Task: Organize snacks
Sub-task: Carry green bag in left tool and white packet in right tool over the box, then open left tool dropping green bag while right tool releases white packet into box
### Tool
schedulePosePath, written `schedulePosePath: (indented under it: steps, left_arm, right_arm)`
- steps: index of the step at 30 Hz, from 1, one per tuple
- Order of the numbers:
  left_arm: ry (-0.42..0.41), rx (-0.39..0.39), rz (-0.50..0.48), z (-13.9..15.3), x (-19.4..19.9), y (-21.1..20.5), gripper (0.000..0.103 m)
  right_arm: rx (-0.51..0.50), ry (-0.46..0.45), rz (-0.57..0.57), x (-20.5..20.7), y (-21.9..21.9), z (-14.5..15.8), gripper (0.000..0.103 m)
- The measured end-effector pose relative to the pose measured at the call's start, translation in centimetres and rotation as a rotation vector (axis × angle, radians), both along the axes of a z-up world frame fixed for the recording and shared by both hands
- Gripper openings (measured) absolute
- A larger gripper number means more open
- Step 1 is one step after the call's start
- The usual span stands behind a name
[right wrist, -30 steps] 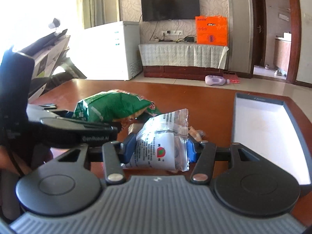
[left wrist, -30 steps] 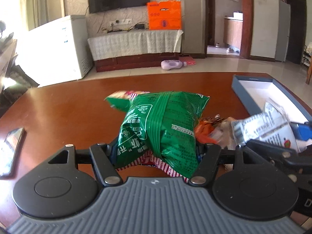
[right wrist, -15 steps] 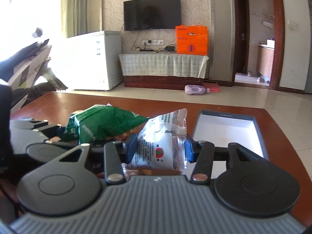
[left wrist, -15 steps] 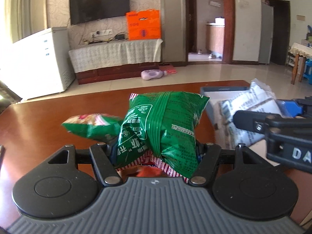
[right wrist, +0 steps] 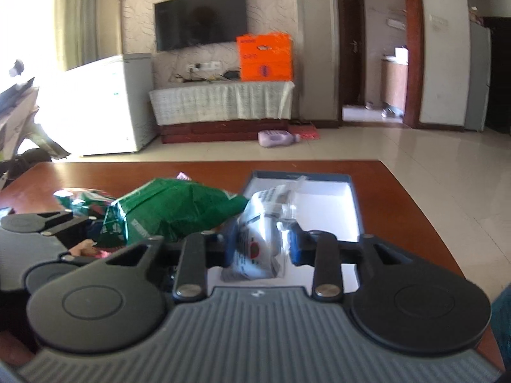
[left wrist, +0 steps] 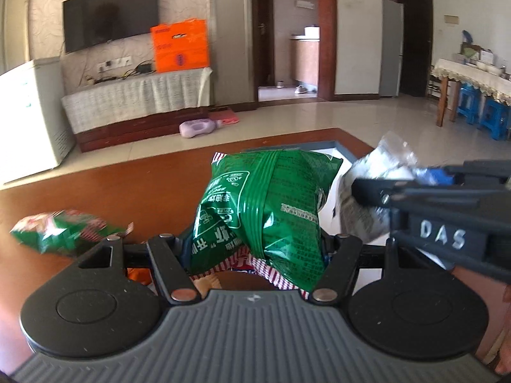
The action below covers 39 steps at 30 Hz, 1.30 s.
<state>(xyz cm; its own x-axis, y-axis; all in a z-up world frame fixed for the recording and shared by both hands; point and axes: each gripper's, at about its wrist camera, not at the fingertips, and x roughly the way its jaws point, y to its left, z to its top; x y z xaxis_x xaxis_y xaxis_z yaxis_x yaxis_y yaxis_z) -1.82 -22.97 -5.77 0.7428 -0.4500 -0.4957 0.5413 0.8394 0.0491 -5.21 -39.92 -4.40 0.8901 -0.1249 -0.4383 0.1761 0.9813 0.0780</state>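
Observation:
My left gripper (left wrist: 255, 252) is shut on a green snack bag (left wrist: 265, 210) and holds it above the brown table (left wrist: 127, 185), close to the near left corner of the blue-rimmed box (left wrist: 338, 145). To its right, my right gripper (right wrist: 260, 245) has a clear white packet (right wrist: 262, 223) pinched between its blue pads (right wrist: 295, 242). Those jaws are closing and the packet is crumpled. The packet hangs over the white inside of the box (right wrist: 300, 177). The green bag (right wrist: 179, 210) shows just left of it.
A second green and red snack bag (left wrist: 64, 229) lies on the table to the left. Under the left gripper there is an orange wrapper (left wrist: 137, 274). The table's right edge (right wrist: 415, 204) runs close past the box. Beyond the table lies tiled floor.
Both grippers have swung right toward the box, each with its packet. The right jaws have narrowed and squeezed the white packet, which is now over the box.

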Motion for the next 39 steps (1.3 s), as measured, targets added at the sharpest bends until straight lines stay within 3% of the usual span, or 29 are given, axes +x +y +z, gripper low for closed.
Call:
schedulePosePath:
  steps: [4,15,22,29,35,39]
  left_arm:
    - [-0.007,0.048,-0.04,-1.4,0.8,-3.4,0.071]
    - [0.045,0.02,-0.055,-3.4,5.4,-8.5,0.071]
    - [0.093,0.018,-0.042,-4.6,8.2,-10.2,0.073]
    - [0.067,-0.012,-0.016,-4.0,8.8,-9.8,0.074]
    - [0.062,-0.073,-0.106,-2.8,8.6,-9.1,0.074]
    - [0.018,-0.045,-0.139,-2.5,8.0,-9.6,0.089]
  right_arm:
    - [0.054,0.054,-0.046,1.0,-2.2,-1.4,0.034]
    - [0.113,0.104,-0.153,0.7,-4.8,-2.3,0.033]
    - [0.098,0.149,-0.126,1.2,-4.1,-3.1,0.032]
    - [0.063,0.165,-0.096,1.1,-3.1,-3.1,0.033]
    - [0.025,0.157,-0.019,1.3,-1.7,-3.1,0.032]
    - [0.039,0.153,-0.011,1.8,-1.1,-3.2,0.034]
